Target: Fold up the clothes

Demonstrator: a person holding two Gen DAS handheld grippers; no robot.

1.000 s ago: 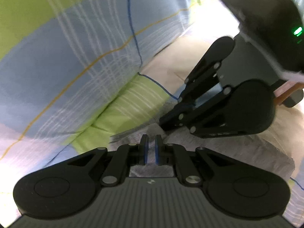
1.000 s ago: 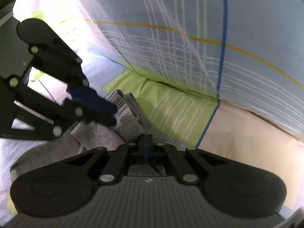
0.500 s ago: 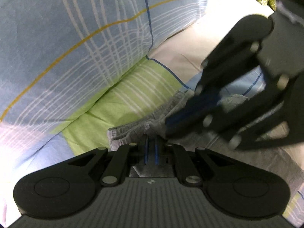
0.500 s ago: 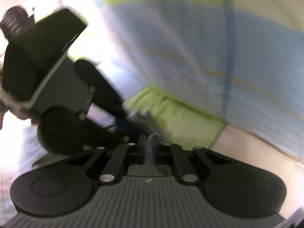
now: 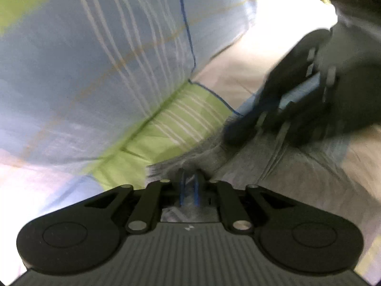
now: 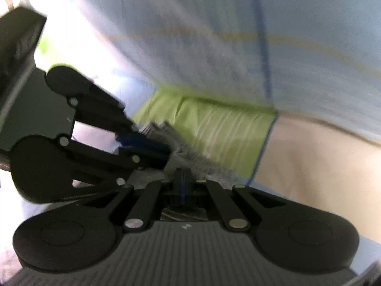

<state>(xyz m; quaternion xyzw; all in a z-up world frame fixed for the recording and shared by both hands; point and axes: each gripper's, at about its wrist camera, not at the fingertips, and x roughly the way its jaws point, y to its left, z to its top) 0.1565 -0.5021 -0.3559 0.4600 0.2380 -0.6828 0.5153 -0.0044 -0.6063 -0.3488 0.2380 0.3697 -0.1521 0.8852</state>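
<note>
A grey knit garment (image 5: pixel 273 174) lies bunched on a plaid bed cover. My left gripper (image 5: pixel 189 183) stands low over its near edge; its jaws are opening, with a fold of the grey cloth still between the blue pads. The right wrist view shows that same left gripper (image 6: pixel 164 152) pinching the ribbed hem of the garment (image 6: pixel 190 159). My right gripper (image 6: pixel 182 178) is close beside it; its jaws are opening too, the pads nearly together with grey cloth caught between them. In the left wrist view the right gripper (image 5: pixel 235 128) is blurred, its tips on the cloth.
A large blue plaid pillow or quilt (image 5: pixel 95 71) rises behind the garment and fills the far side. A green striped patch (image 5: pixel 171 128) and a beige patch (image 6: pixel 321 166) of the bed cover lie around the garment. Both views are motion-blurred.
Both grippers have shifted together with the grey cloth. In the left wrist view the right gripper has drawn back toward the right. The left pads stand slightly wider apart than half a second ago.
</note>
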